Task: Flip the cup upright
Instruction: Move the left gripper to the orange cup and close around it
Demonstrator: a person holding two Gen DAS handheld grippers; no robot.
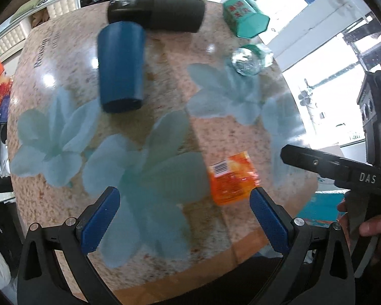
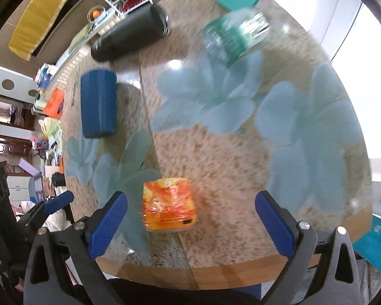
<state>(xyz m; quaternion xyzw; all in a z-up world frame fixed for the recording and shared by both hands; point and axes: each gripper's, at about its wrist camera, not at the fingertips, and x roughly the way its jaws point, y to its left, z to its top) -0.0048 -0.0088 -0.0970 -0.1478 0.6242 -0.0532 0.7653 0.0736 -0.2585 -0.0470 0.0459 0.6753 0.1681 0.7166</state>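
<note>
A dark blue cup (image 1: 120,66) stands upside down on the round flowered table (image 1: 63,81), towards its far left; its closed base is up and the wider end rests on the table. It also shows in the right wrist view (image 2: 98,103) at the left. My left gripper (image 1: 184,218) is open and empty, near the table's front edge, well short of the cup. My right gripper (image 2: 190,225) is open and empty, low over the front of the table, far right of the cup. The right gripper's body shows at the right of the left wrist view (image 1: 343,170).
An orange packet (image 1: 232,178) lies near the front edge, between my right gripper's fingers in the right wrist view (image 2: 169,206). A black flask (image 1: 156,12) lies on its side behind the cup. A green box (image 1: 245,19) and a clear bottle (image 1: 251,59) sit at the far right.
</note>
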